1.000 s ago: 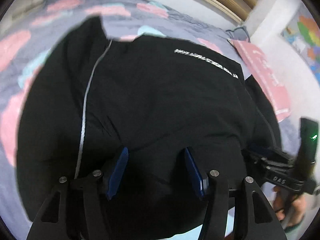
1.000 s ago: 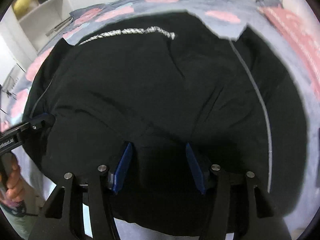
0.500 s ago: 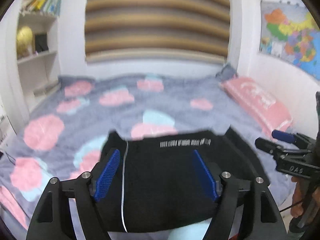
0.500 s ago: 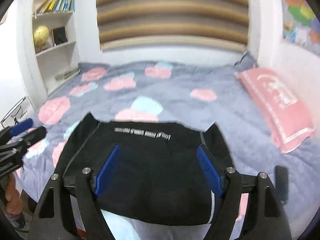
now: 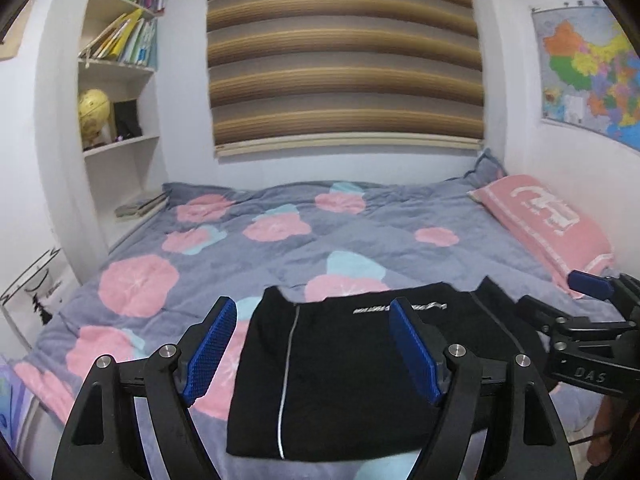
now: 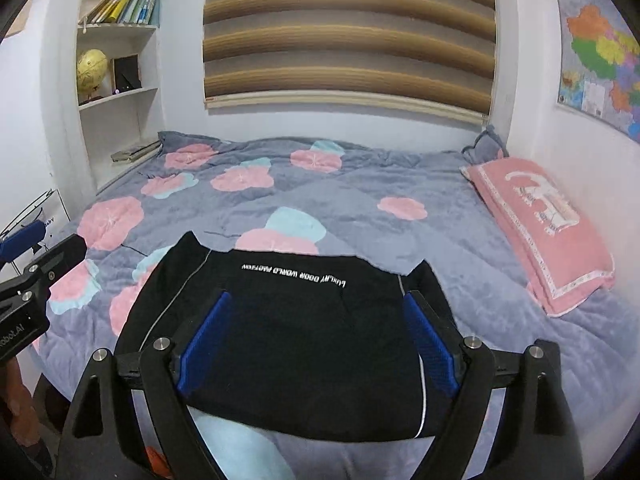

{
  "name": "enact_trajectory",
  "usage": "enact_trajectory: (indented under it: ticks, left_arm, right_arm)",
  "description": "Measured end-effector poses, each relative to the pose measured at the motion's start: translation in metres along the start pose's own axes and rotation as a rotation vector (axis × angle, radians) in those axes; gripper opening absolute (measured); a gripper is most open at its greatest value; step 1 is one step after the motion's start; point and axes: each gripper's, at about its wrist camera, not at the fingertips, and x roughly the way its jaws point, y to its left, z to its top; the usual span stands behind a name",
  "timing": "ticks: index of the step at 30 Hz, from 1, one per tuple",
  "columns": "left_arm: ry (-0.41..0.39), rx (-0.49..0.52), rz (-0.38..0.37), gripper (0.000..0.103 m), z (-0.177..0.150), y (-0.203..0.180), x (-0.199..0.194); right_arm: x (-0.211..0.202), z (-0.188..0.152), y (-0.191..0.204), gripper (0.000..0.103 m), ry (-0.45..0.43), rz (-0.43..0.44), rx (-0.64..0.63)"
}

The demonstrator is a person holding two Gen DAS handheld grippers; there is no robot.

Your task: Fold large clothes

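A black garment [image 5: 352, 376] with a thin white stripe and white lettering lies folded into a rough rectangle on the near edge of the bed; it also shows in the right wrist view [image 6: 304, 340]. My left gripper [image 5: 316, 352] is open and empty, held back above the garment's near left part. My right gripper [image 6: 320, 344] is open and empty, held above the garment's middle. Neither touches the cloth. The right gripper also shows at the right of the left wrist view [image 5: 576, 320], and the left gripper at the left of the right wrist view [image 6: 28, 264].
The bed has a grey quilt [image 5: 384, 232] with pink and blue flowers. A pink pillow [image 5: 548, 220] lies at the right by the wall. Shelves [image 5: 120, 80] with books and a globe stand at the left. A striped blind hangs behind the bed.
Both grippers pulled back and lifted from close over the black garment to a far, level view of the whole bed. The garment stays folded on the bed.
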Motion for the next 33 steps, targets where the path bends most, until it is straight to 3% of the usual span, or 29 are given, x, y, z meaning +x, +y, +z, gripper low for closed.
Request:
enact_trajectory:
  ticks: [8,33]
  left_arm:
    - [0.088,-0.04,-0.001,0.08,-0.014,0.004,0.033]
    - [0.153,-0.017,-0.005,0.08,-0.028,0.001,0.058]
  right_arm:
    - [0.032,-0.013,-0.013,0.088,0.079,0.008,0.052]
    - [0.053,-0.024,-0.014,0.088,0.133,-0.011,0.052]
